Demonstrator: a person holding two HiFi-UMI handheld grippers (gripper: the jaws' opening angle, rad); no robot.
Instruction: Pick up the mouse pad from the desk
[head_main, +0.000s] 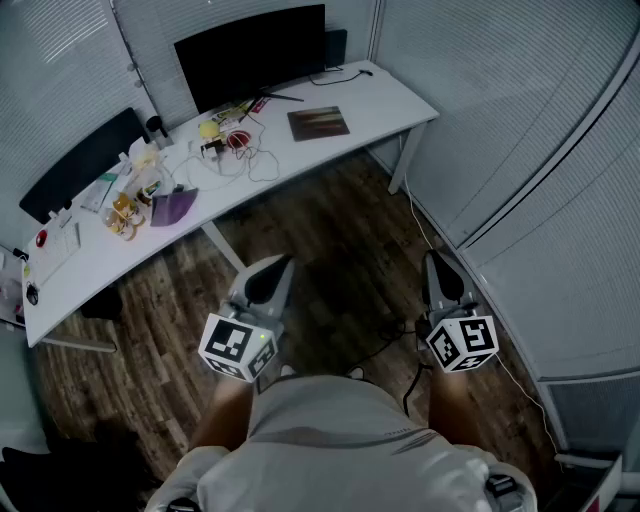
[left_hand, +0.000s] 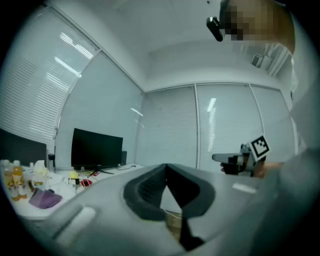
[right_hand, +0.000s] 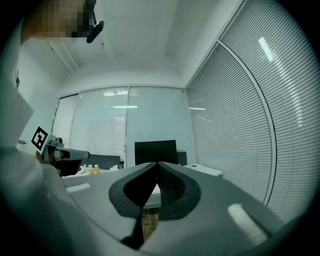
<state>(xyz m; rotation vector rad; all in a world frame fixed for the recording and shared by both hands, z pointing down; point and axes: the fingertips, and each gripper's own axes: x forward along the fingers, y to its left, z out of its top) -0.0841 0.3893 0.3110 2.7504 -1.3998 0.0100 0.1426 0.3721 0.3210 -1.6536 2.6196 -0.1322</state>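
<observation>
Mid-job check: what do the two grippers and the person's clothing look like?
The left gripper and right gripper match: pale grey shells, black ridged pads lining the jaws, and a white cube with black square markers at the back of each. The person wears a light grey short-sleeved shirt.

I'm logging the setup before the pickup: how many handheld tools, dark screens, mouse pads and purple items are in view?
tools, left tool and right tool: 2
dark screens: 2
mouse pad: 1
purple item: 1
total: 6
</observation>
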